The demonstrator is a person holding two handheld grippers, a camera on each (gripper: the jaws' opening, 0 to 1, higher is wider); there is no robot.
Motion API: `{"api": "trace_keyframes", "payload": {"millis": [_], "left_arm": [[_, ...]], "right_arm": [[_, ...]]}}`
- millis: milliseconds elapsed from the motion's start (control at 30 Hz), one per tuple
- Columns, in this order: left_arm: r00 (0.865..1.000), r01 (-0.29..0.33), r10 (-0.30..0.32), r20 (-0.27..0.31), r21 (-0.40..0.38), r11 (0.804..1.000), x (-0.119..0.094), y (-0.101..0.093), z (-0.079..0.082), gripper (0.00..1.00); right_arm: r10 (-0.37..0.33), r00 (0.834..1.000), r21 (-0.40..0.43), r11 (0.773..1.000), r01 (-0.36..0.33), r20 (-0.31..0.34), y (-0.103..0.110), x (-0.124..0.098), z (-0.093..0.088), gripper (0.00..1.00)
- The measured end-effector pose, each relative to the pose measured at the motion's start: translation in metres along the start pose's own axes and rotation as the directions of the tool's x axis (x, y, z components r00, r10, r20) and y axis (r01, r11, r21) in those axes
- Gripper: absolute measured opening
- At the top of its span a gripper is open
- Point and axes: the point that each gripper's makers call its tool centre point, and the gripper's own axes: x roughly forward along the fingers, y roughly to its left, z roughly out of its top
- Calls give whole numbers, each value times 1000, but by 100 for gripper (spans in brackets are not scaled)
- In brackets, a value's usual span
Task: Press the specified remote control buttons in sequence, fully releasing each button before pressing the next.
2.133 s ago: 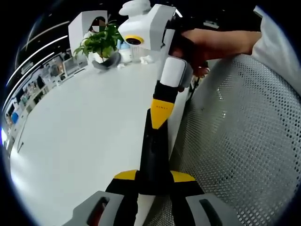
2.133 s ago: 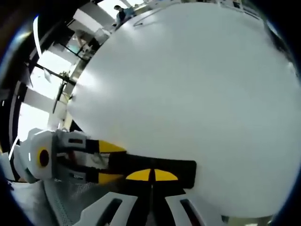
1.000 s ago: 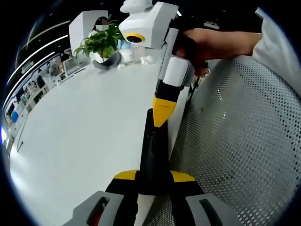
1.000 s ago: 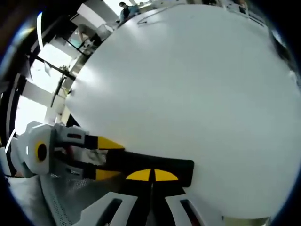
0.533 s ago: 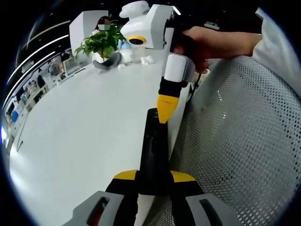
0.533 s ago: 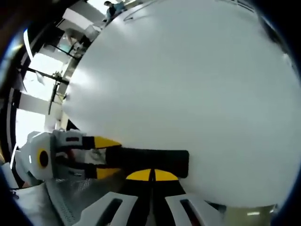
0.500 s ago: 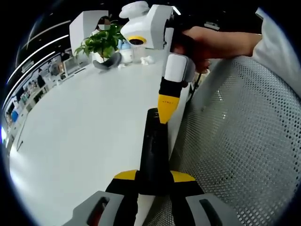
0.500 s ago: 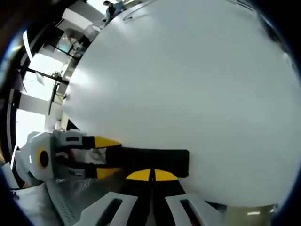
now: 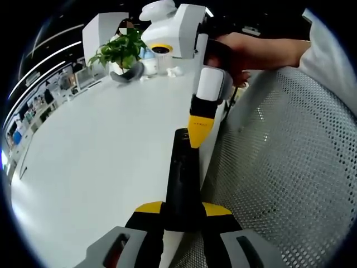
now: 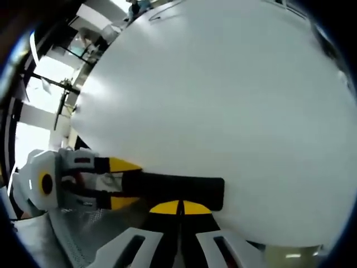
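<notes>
The left tongs (image 9: 183, 211) are clamped on the near end of the black remote control (image 9: 182, 178), whose long axis runs straight ahead from them along the white bench (image 9: 95, 162) edge. The right tongs (image 9: 199, 129), closed together, touch their yellow tip to its far end.

white table (image 9: 100, 151), potted plant (image 9: 120, 53) at far end

remote (image 9: 181, 184) buttons too dark to tell
</notes>
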Motion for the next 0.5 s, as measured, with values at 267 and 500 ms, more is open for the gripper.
{"api": "trace_keyframes", "payload": {"millis": [267,500], "left_arm": [[1000,1,-1,1,5,1000,0,0,0,25],[1000,1,-1,0,13,1000,0,-1,0,25]], "right_arm": [[2,1000,7,1000,-2,-8,-1,1,-1,0],[5,1000,16,1000,-4,-10,-1,1,-2,0]]}}
